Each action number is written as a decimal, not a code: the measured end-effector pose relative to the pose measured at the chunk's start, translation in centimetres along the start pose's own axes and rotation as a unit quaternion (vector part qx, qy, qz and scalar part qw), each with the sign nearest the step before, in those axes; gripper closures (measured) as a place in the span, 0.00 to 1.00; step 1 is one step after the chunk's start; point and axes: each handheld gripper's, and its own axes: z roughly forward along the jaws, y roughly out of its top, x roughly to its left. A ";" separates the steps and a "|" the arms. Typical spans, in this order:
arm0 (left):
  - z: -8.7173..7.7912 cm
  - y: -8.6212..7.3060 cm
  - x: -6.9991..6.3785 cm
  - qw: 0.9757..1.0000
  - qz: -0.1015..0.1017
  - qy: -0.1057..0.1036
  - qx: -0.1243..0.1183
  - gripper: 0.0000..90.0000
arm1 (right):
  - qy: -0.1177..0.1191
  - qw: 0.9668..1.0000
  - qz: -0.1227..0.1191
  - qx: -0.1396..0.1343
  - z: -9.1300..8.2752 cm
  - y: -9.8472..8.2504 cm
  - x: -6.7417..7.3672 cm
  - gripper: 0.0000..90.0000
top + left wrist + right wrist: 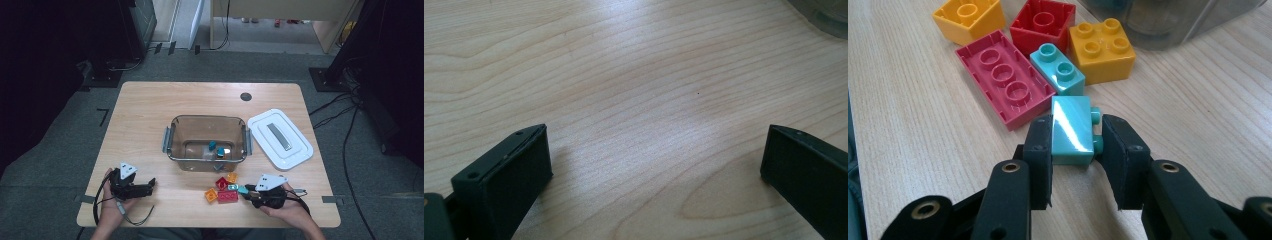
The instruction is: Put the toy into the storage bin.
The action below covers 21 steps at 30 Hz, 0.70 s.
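Table point(150, 115) of pale wood seen from the high view, with a clear plastic bin point(207, 142) at centre and its white lid point(280, 138) lying just to the right of it. Two small teal pieces sit inside the bin. A cluster of bricks lies just in front of the bin. Left gripper point(145, 188) rests at the near left corner, well apart from the bricks. Right gripper point(246, 192) lies at the near right, its tips at a teal brick point(242, 189) on the right edge of the cluster.

Left gripper view: jaws stand wide apart over bare wood, with nothing between them; the left gripper point(656, 160) holds no item. A corner of the bin shows at top right.

Right gripper view: the right gripper point(1077, 145) has its jaws clamped on the teal brick point(1071, 130), which lies on its side with studs pointing right, one pad on its base and the other against the studs. Beyond it lie a second teal brick point(1058, 67), a pink long brick point(1003, 77) upside down, a red brick point(1043, 25) upside down, an orange brick point(968, 17) upside down and a yellow-orange brick point(1102, 49) studs up. The second teal brick touches the pink and yellow-orange ones.
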 end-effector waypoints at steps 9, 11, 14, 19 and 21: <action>0.0 0.0 0.0 1.000 0.000 0.000 0.000 0.00 | -0.008 1.000 0.010 -0.003 -0.3 0.2 -0.4 0.75; 0.0 0.0 0.0 1.000 0.000 0.000 0.000 0.00 | -0.011 1.000 0.014 -0.005 -0.5 0.3 -0.5 0.75; 0.0 0.0 0.0 1.000 0.000 0.000 0.000 0.00 | -0.017 1.000 0.022 -0.009 -0.9 0.5 -0.7 0.75; 0.0 0.0 0.0 1.000 0.000 0.000 0.000 0.00 | -0.028 0.999 0.038 -0.018 -1.8 0.9 -1.1 0.75; 0.0 0.0 0.0 1.000 0.000 0.000 0.000 0.00 | -0.034 0.998 0.047 -0.023 -2.2 1.0 -1.4 0.75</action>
